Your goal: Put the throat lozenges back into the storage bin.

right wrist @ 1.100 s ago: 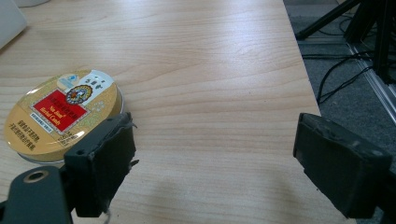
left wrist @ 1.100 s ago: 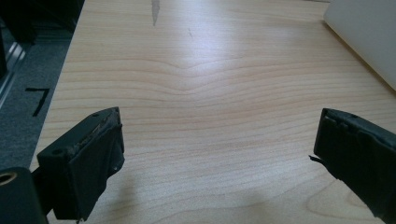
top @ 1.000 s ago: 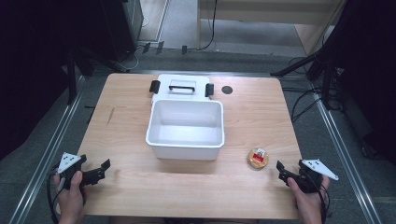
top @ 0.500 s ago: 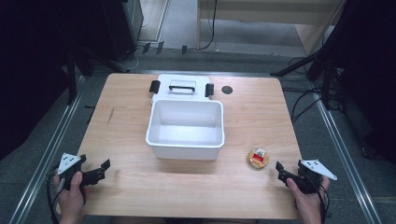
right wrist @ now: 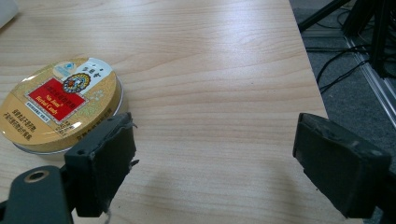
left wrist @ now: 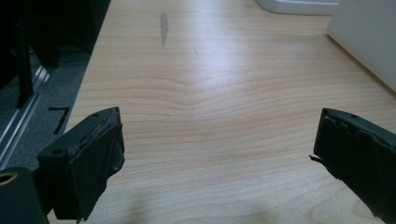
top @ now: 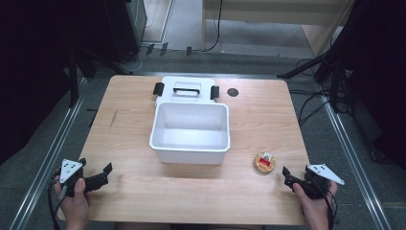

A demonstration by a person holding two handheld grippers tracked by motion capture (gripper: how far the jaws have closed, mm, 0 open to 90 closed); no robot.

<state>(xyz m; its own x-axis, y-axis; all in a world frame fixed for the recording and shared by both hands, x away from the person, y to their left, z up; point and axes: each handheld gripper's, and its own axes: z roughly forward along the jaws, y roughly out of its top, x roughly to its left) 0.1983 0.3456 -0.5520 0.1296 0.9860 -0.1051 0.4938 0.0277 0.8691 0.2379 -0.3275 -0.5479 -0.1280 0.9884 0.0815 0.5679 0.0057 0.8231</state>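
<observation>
A pale wooden table [top: 143,124] with visible grain stands on a grey floor [top: 335,143] among dark stands and cables, carrying a white rectangular plastic bin [top: 190,132] at its middle with a flat white lid [top: 186,89], black-clipped, just beyond it. The round gold tin [top: 265,162], labelled in red with small writing too fine to read surely, lies near the right near corner, just left of the right gripper [top: 288,175], whose jaws stand wide with nothing between them. The left gripper [top: 106,171] rests at the near left, jaws likewise wide over bare wood.
</observation>
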